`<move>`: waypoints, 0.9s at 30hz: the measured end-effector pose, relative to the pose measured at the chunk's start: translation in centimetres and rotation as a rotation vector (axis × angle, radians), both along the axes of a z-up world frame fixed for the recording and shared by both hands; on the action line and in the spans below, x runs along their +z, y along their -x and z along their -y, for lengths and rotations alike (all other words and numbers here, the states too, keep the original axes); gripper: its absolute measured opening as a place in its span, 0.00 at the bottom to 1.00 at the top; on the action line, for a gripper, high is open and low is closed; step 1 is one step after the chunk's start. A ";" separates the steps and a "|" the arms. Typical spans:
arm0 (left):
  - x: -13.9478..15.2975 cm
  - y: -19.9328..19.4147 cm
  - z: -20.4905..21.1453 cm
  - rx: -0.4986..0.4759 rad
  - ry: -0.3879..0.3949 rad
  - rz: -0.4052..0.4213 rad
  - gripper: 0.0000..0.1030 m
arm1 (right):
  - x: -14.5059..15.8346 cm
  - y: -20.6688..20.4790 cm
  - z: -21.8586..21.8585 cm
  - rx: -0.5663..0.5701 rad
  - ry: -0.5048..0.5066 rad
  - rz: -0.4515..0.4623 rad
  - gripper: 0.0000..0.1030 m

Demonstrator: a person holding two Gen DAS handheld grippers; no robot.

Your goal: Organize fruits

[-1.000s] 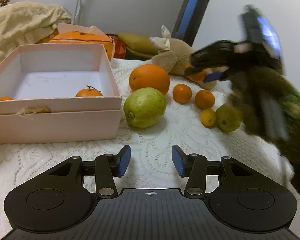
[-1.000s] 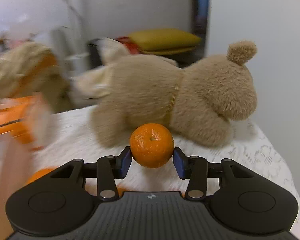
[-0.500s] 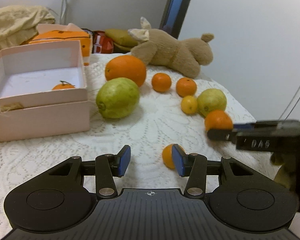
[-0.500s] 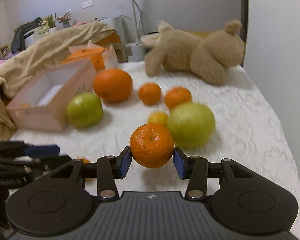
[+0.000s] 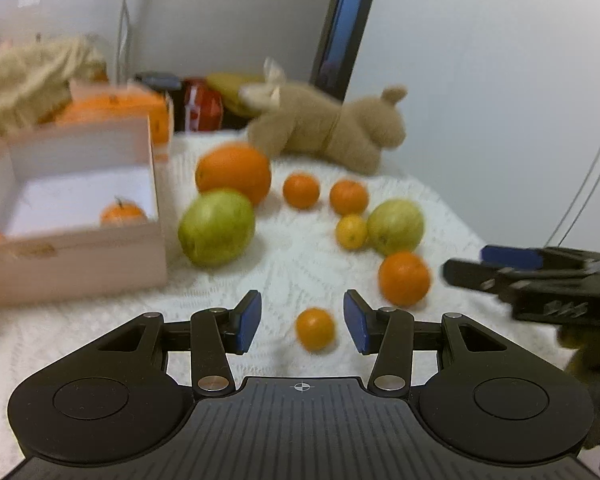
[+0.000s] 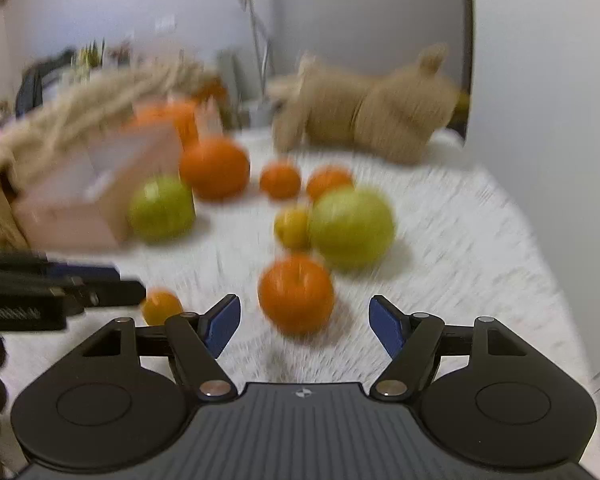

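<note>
Released from the right gripper [image 6: 304,322], the mandarin [image 6: 296,293] that was pinched half a second ago now sits on the white lace cloth [image 6: 460,248], with the jaws having just been opening; they stand spread on either side of it, pads clear of the fruit. From the left wrist view this same mandarin [image 5: 405,278] lies just in front of a green guava [image 5: 396,226], and the right gripper [image 5: 500,270] shows at the right edge, a little apart from it.

Left gripper [image 5: 302,322] hovers with its jaws partly spread and nothing pinched; a small tangerine [image 5: 315,329] lies on the cloth between and beyond the fingertips, untouched.

Relative to the pink box [image 5: 80,256]: a large green guava [image 5: 217,233] lies just beside its right wall, a big orange [image 5: 233,174] sits behind that guava, and two small mandarins [image 5: 301,191] lie farther right, near a little yellow citrus [image 5: 352,232]. Inside the box rests a stemmed mandarin [image 5: 123,213], and part of another orange fruit shows at its left edge. A plush toy [image 5: 332,132] lies behind the fruit, well apart from the box.
</note>
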State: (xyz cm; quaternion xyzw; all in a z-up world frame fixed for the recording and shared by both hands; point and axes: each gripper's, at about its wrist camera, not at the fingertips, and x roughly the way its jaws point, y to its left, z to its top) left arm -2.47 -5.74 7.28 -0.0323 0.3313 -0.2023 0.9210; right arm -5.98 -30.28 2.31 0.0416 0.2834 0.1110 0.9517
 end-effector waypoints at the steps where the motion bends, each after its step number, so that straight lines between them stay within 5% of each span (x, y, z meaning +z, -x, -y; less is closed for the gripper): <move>1: 0.9 0.6 0.0 -0.001 -0.001 0.023 0.49 | 1.2 1.2 0.4 -0.001 -0.024 0.031 0.70; 10: 10.7 5.0 -0.4 0.025 0.007 0.300 0.49 | 12.5 6.1 4.3 -0.040 -0.281 0.257 0.71; 15: 14.8 6.3 0.0 0.027 0.003 0.414 0.49 | 16.6 6.6 3.0 -0.067 -0.196 0.348 0.78; 22: 19.1 6.7 1.6 0.024 -0.010 0.514 0.49 | 17.6 3.8 0.1 -0.167 -0.016 0.351 0.78; 27: 23.1 8.1 1.5 0.003 0.053 0.597 0.50 | 19.3 3.7 -0.6 -0.190 0.009 0.402 0.79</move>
